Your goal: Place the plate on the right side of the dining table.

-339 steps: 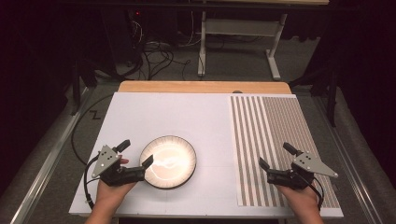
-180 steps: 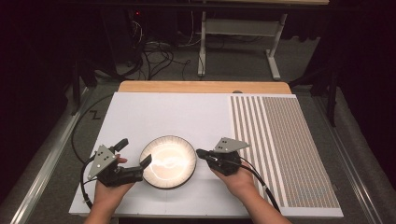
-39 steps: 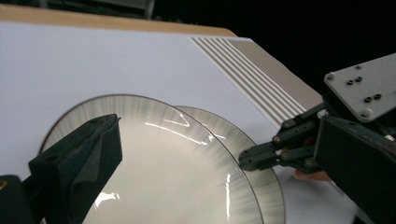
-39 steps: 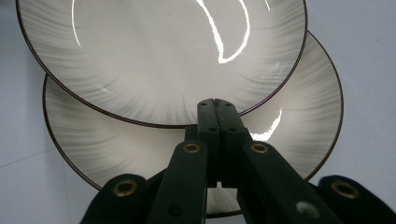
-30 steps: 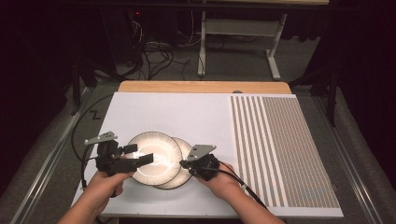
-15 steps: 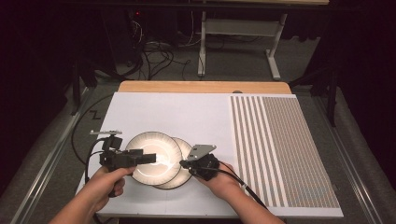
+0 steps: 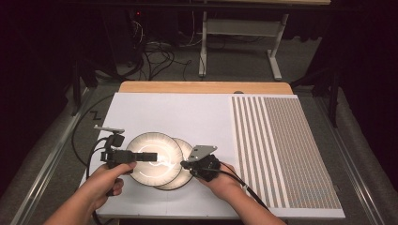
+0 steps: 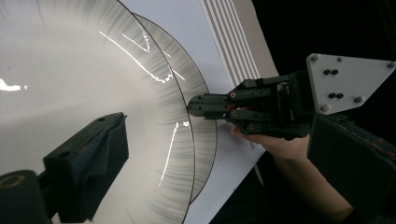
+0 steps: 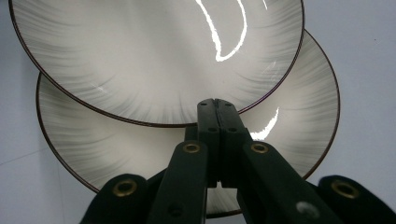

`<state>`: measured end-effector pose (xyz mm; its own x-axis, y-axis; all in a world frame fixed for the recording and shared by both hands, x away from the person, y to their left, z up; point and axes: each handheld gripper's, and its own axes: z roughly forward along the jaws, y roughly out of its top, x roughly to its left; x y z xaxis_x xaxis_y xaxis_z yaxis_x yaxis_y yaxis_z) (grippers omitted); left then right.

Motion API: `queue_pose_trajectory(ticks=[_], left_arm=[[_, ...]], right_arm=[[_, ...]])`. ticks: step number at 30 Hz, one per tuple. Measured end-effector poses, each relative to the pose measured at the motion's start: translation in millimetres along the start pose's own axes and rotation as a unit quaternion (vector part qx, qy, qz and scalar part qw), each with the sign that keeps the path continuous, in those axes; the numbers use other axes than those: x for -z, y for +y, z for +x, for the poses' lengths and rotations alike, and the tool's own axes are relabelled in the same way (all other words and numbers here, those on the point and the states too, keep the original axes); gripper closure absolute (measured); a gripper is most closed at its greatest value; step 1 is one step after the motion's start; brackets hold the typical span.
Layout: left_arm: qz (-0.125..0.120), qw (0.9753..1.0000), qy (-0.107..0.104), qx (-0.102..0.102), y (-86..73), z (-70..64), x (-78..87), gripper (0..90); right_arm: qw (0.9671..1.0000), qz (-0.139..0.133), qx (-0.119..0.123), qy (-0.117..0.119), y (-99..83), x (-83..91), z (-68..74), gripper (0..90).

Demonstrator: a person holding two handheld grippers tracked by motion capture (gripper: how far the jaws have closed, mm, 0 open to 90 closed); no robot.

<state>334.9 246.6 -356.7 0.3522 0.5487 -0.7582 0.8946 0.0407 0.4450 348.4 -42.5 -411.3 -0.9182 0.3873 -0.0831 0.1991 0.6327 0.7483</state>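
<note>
Two pale plates with dark rims overlap near the table's front left. The upper plate (image 7: 159, 140) (image 8: 70, 70) (image 9: 154, 56) sits shifted left over the lower plate (image 7: 186, 148) (image 8: 204, 149) (image 9: 93, 144). My left gripper (image 7: 150, 157) (image 8: 215, 126) is rolled on its side with its jaws wide apart. One pad lies over the upper plate's face and the other jaw stands off past its rim. My right gripper (image 7: 182, 165) (image 9: 215, 105) (image 8: 190, 106) is shut, its tips on the lower plate's bare right part, just at the upper plate's rim.
The plates lie on a white board (image 7: 187, 112), with a wooden table edge (image 7: 202, 87) behind it. A striped mat (image 7: 281, 150) covers the board's right third. Cables (image 7: 155, 51) and a metal frame (image 7: 234, 33) stand on the floor beyond.
Over the last second my left gripper rolled onto its side and its jaw reached farther over the upper plate. Earlier, the right gripper came over from the mat and the upper plate shifted left.
</note>
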Motion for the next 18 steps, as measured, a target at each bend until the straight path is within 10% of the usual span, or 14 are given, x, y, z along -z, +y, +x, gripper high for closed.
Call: queue_pose_trajectory(ticks=[18], left_arm=[[0.042,0.9926,-0.057,0.099,7.6,11.6,5.2,7.0]], right_arm=[[1.0,0.001,0.003,-0.003,0.2,-0.2,-0.1,90.0]])
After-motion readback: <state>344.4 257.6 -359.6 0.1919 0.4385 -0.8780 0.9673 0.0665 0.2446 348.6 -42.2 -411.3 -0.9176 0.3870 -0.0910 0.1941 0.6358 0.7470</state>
